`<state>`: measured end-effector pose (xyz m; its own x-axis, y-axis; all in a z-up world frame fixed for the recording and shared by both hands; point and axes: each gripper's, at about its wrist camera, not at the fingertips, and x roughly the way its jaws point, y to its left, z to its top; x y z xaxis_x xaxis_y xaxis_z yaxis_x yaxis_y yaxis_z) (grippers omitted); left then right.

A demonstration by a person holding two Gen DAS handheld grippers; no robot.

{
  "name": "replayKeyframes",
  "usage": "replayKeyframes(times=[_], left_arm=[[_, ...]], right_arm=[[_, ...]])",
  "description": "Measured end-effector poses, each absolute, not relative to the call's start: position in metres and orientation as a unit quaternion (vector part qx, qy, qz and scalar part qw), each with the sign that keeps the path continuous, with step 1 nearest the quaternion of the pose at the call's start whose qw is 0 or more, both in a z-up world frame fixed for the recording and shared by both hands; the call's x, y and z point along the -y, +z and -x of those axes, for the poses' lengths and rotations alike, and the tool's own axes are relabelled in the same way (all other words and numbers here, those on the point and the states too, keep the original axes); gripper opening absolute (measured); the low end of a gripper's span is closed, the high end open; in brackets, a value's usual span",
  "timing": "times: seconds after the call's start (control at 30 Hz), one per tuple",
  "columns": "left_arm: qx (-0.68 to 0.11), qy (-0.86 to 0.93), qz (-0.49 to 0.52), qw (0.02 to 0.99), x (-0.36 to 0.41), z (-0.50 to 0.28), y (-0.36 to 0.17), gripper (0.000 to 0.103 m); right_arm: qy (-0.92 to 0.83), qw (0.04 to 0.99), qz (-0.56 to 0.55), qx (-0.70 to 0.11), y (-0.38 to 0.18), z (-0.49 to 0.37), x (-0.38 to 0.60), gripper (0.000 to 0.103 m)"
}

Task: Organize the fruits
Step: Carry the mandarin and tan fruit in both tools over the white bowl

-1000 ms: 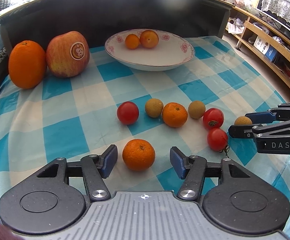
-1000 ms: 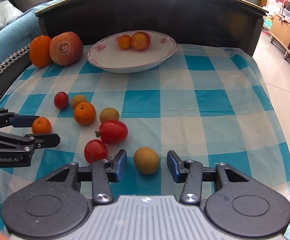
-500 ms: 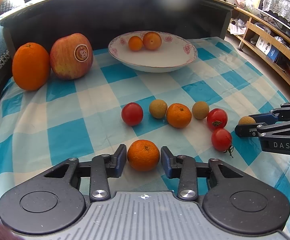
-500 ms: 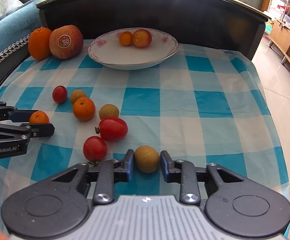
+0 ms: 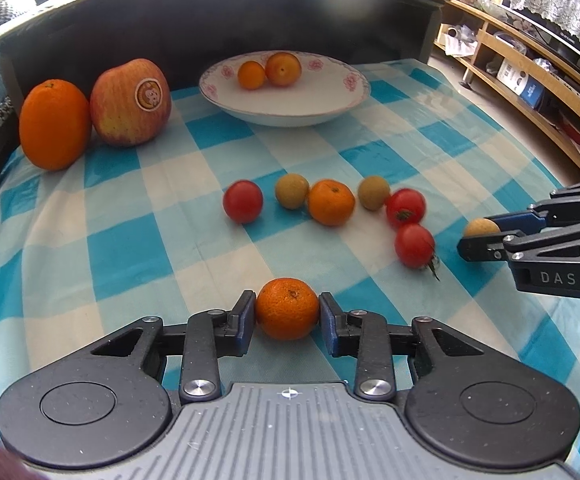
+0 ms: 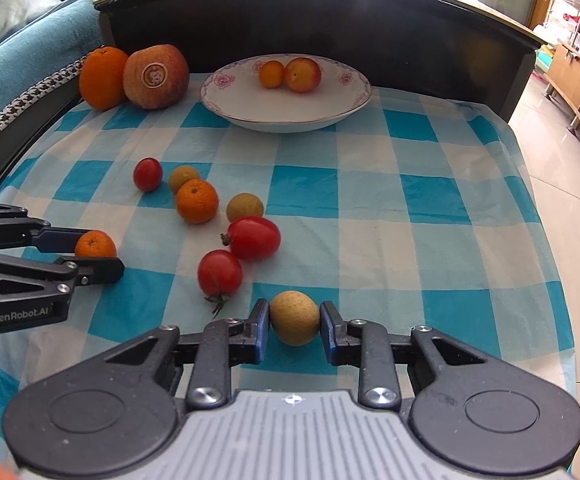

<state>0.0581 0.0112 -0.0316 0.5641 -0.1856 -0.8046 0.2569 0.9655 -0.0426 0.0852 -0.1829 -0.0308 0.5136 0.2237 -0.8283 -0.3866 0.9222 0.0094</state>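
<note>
My left gripper (image 5: 287,312) is shut on a small mandarin (image 5: 287,309), both blue pads pressed to its sides; the same mandarin (image 6: 95,245) shows in the right wrist view. My right gripper (image 6: 295,320) is shut on a tan longan (image 6: 295,317), also seen as the longan (image 5: 481,227) at the right of the left wrist view. Loose on the checked cloth lie another mandarin (image 5: 331,202), two longans (image 5: 291,191) (image 5: 373,193) and three cherry tomatoes (image 5: 243,201) (image 5: 406,207) (image 5: 414,245). A white flowered bowl (image 5: 342,98) at the back holds two small orange fruits (image 5: 252,75).
A big orange (image 5: 54,124) and a stickered apple (image 5: 130,103) stand at the back left. A dark raised headboard (image 5: 210,24) rims the far side. The cloth drops off at the right toward the tiled floor (image 6: 570,184) and wooden shelves (image 5: 530,92).
Both grippers have gone from wide open around their fruit to shut on it: the left on the mandarin, the right on the longan. Both views sit a little higher now.
</note>
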Motion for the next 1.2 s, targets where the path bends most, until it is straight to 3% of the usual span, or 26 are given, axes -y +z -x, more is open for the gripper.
replayKeyframes(times=[0.37,0.57,0.73,1.03,1.17,1.2], left_arm=[[-0.449,-0.132,-0.048,0.882,-0.006,-0.049,-0.033,0.043],[-0.457,-0.136,-0.052,0.878,-0.003,-0.053,-0.033,0.06],[-0.462,-0.139,-0.069,0.873,0.001,-0.054,-0.034,0.065],[-0.45,-0.119,-0.085,0.881,0.003,-0.04,-0.036,0.057],[-0.444,-0.12,-0.085,0.884,0.004,-0.038,-0.034,0.041],[-0.444,-0.118,-0.088,0.884,0.004,-0.037,-0.034,0.041]], right_arm=[[0.196,0.852,0.099,-0.475,-0.036,-0.07,0.169,0.031],[0.208,0.85,0.083,-0.477,-0.035,-0.07,0.175,0.033],[0.228,0.852,0.068,-0.467,-0.037,-0.067,0.183,0.035],[0.21,0.858,0.095,-0.459,-0.039,-0.059,0.175,0.03],[0.201,0.857,0.099,-0.465,-0.036,-0.06,0.169,0.029],[0.199,0.857,0.098,-0.464,-0.033,-0.058,0.169,0.029]])
